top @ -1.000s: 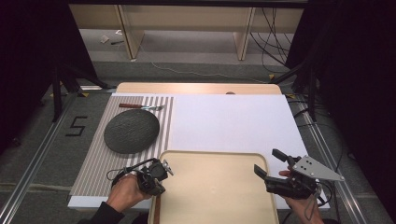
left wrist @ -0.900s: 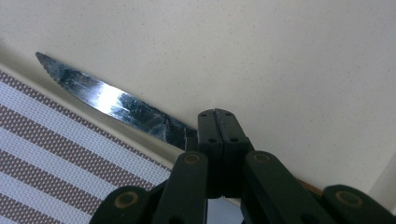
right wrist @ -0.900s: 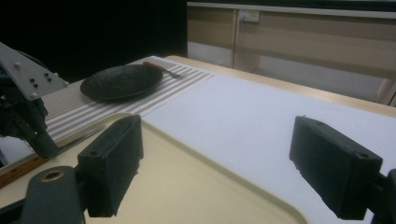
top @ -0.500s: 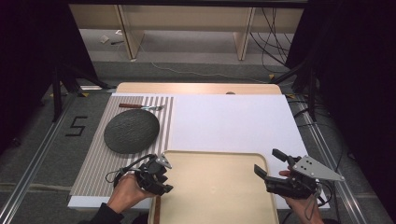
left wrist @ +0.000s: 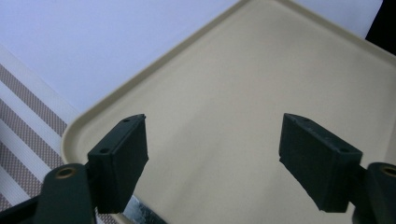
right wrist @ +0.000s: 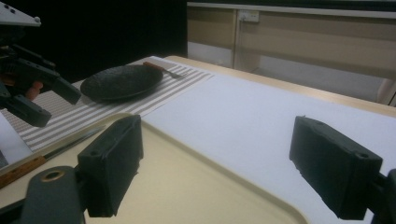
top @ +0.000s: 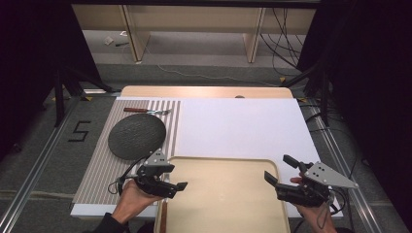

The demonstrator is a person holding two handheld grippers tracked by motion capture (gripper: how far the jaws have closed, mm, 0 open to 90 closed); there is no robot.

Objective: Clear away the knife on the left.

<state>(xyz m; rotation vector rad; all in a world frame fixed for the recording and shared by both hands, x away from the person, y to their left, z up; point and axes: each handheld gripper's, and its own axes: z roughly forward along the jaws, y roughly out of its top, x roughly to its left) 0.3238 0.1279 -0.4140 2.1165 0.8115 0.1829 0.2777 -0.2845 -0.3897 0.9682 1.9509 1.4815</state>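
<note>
With the knife [top: 163, 219] lying at the tray's [top: 272, 167] 9 o'clock edge beneath the empty left gripper [top: 176, 177], whose jaws have just been opening, lift straight up; right gripper [top: 279, 168] gapes idle.

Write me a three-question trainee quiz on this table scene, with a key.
1. True or false: the dark round plate lies on the striped placemat.
2. Multiple choice: the wooden-handled knife lies (a) on the plate, (b) beside the left edge of the beige plastic tray, (c) on the white mat.
3. Short answer: are the jaws of the left tool open or shut?

Key
1. True.
2. b.
3. Open. They have just been opening, and nothing is between them.
</note>
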